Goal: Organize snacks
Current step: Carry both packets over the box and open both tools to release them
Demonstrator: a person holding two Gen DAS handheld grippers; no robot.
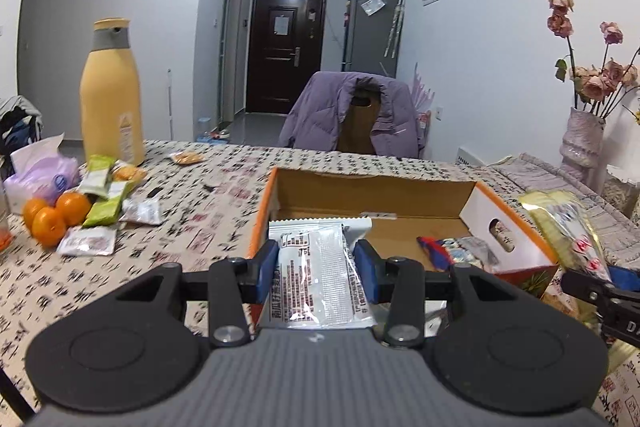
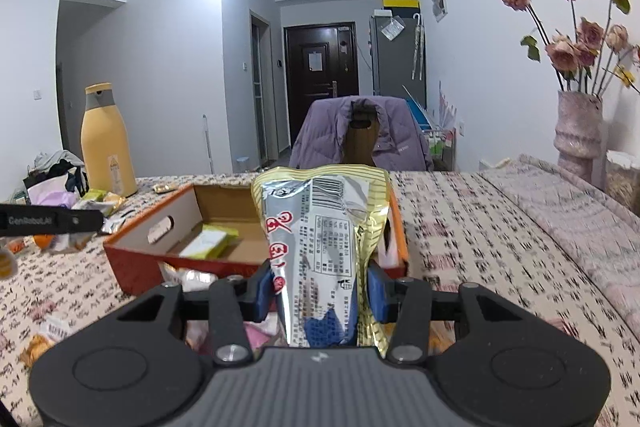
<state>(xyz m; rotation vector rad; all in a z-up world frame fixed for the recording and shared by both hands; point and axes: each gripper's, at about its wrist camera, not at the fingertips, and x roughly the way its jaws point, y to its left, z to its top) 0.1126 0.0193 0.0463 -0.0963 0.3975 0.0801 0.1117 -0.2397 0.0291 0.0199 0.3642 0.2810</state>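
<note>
While grippers clamp packets, oranges (image 1: 56,215) beside yellow bottle (image 1: 111,95).

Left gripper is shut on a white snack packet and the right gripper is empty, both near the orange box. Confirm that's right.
Not quite. The right gripper is not empty: the right wrist view shows it shut on a gold and silver snack bag. The rest holds: the left gripper is shut on the white snack packet, and both are near the orange box.
</note>
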